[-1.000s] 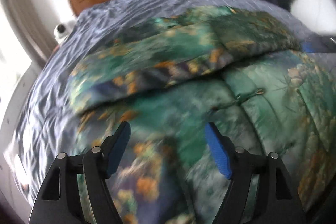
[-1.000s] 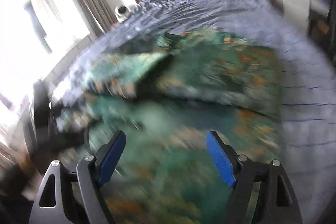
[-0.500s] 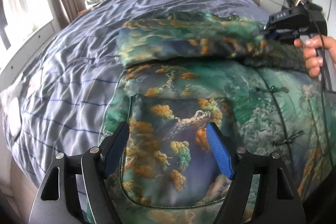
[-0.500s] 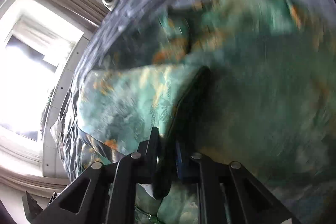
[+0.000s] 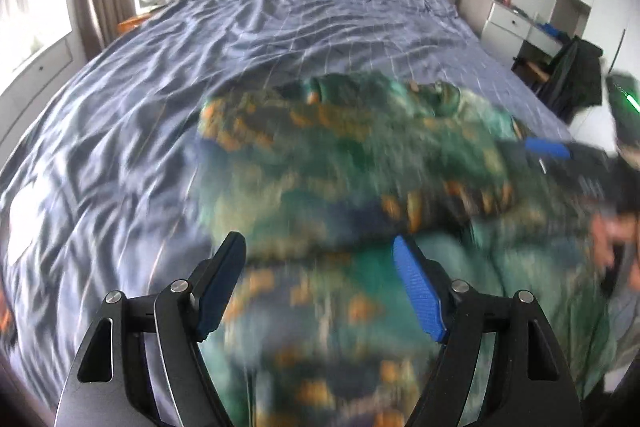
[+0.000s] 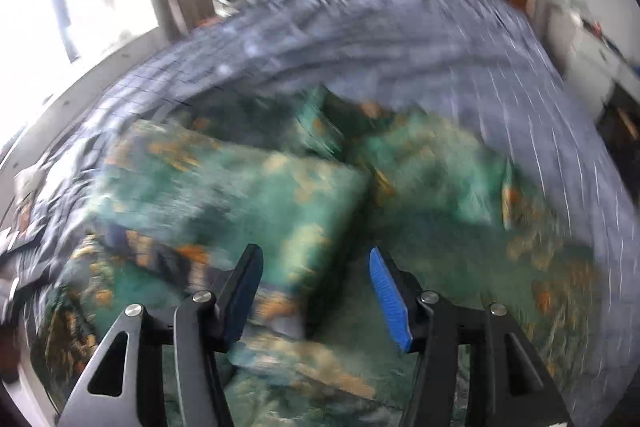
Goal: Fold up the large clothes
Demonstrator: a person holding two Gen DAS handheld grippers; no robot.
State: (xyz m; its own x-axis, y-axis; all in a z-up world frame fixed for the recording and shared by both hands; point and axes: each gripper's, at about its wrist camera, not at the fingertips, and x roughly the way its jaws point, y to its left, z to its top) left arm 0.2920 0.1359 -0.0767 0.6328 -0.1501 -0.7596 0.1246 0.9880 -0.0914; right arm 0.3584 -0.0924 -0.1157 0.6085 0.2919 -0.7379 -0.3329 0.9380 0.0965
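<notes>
Green-and-orange printed fabric, the garment (image 5: 360, 187), lies spread on the blue checked bedspread (image 5: 160, 87), directly ahead of and beneath both tongs. Left gripper (image 5: 320, 283) hangs above it with fingers spread, holding nothing. Right gripper (image 6: 316, 291) is likewise spread and empty, a folded sleeve (image 6: 248, 195) just beyond its tips (both views are blurred).

Left hand-held gripper (image 5: 320, 279) jaws spread wide, empty, right hand-held gripper (image 6: 316, 291) jaws apart, gripping nothing
</notes>
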